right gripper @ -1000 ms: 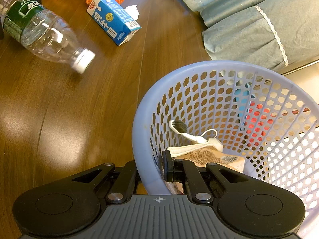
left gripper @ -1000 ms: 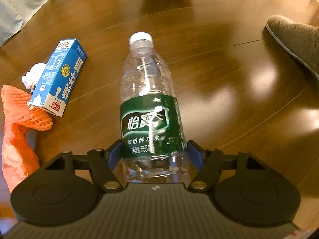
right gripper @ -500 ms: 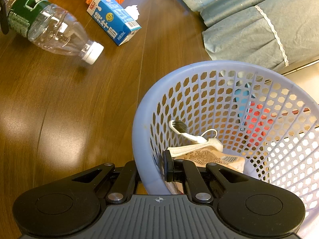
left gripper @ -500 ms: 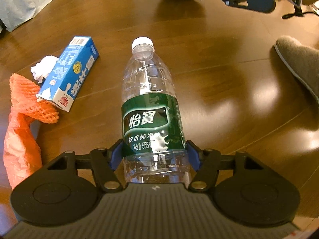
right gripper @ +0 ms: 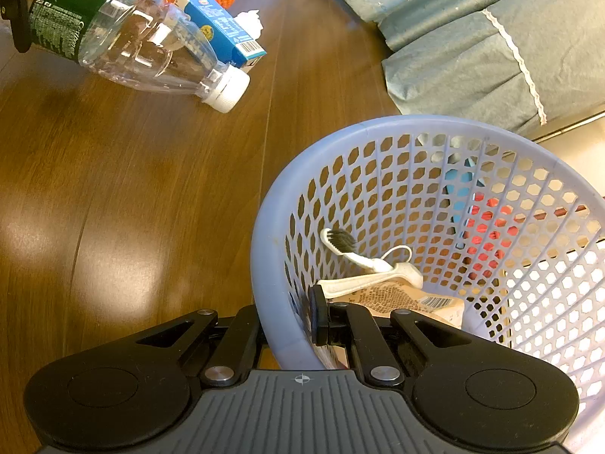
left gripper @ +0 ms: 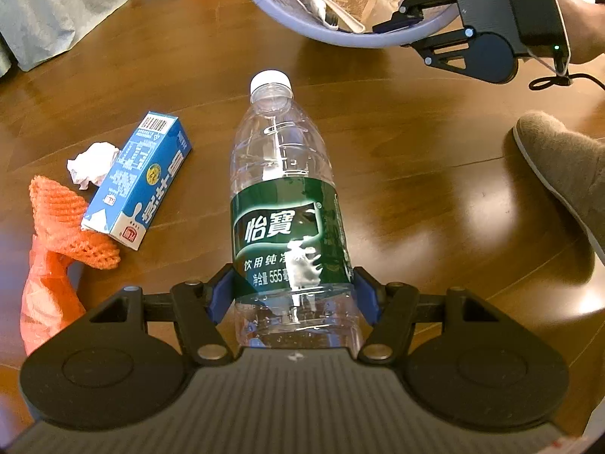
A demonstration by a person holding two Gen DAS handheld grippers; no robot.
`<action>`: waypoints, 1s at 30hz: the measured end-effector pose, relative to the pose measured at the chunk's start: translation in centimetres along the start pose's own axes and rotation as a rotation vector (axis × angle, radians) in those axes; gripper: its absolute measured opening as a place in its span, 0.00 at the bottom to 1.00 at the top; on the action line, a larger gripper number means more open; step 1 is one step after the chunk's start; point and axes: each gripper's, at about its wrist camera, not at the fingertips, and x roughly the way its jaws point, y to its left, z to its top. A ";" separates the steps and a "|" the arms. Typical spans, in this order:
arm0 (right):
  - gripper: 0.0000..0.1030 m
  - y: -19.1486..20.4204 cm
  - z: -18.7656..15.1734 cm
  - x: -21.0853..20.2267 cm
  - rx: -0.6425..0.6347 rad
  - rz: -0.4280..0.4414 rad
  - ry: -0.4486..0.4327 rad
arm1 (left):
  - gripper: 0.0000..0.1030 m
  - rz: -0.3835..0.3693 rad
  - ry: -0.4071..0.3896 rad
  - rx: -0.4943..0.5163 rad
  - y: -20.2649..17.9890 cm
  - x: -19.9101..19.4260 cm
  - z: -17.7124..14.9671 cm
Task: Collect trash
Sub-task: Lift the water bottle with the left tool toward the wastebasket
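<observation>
Clear plastic green-labelled water bottle (left gripper: 287,204) is pinched by left gripper (left gripper: 293,295); right gripper (right gripper: 291,321) fingers clamp lavender perforated basket (right gripper: 264,234) rim.

Dark wood floor (left gripper: 397,159), glossy w/ light reflections. On it, left side: blue milk carton (left gripper: 140,181) lying flat, white crumpled tissue (left gripper: 92,164) just beside, orange foam net (left gripper: 68,223) touching carton, orange bag (left gripper: 45,302) near. Grey slipper (left gripper: 559,166) at right.

The left gripper (left gripper: 293,295) is clamping a clear water bottle (left gripper: 285,204) by its lower body, cap pointing toward the lavender basket (left gripper: 340,39), which the right gripper (left gripper: 410,19) is pinching at the rim.
</observation>
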 end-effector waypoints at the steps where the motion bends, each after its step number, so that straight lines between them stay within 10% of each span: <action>1: 0.03 0.0 0.0 0.0 0.000 0.000 0.000 | 0.59 0.000 -0.001 0.001 -0.1 -0.1 0.1; 30: 0.03 0.0 -0.1 0.0 0.001 0.000 -0.001 | 0.59 -0.009 -0.081 0.056 0.4 -3.5 5.5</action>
